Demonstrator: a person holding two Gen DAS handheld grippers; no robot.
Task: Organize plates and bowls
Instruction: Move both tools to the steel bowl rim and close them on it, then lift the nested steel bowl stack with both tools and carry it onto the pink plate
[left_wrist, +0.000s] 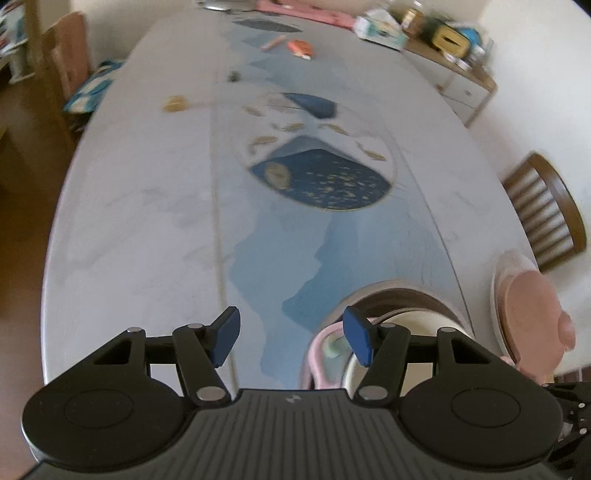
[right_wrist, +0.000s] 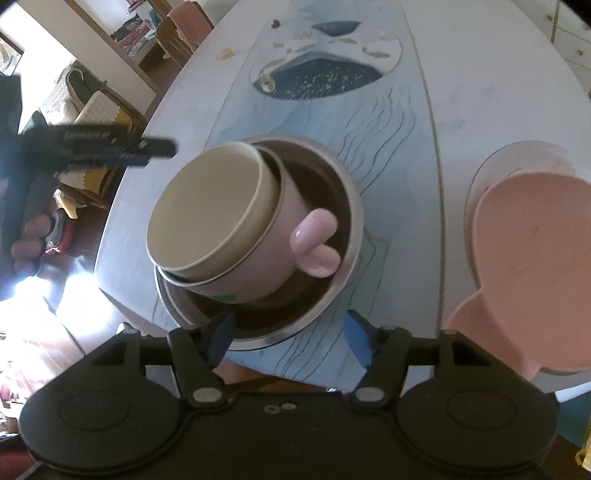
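The nested stack sits near the table's near edge: a cream bowl (right_wrist: 207, 206) rests inside a pink cup (right_wrist: 258, 251) with a stubby handle (right_wrist: 316, 245), and both lean, tilted, inside a dark metal-rimmed bowl (right_wrist: 332, 206); the cup's handle points toward about four o'clock in the right wrist view, so the stack's lean runs roughly from ten to four; a pink plate (right_wrist: 532, 258) lies on a clear plate (right_wrist: 517, 155) at about three o'clock of the stack, apart from it; the right gripper (right_wrist: 291, 338) hovers just at the six o'clock rim of the dark bowl, its blue pads spread wide and holding nothing, the stack lying straight ahead at twelve o'clock of the fingers; the left gripper (left_wrist: 293, 338) is likewise spread wide and empty, with the stack low at its four o'clock, partly hidden behind its right finger (left_wrist: 358, 341); by my judgement the right gripper is the nearer and better lined up, and whatever is lifted next must come out along the lean; the tablecloth (left_wrist: 147, 221) with its blue pattern stretches away beyond, a chair (left_wrist: 546, 210) at its right edge.
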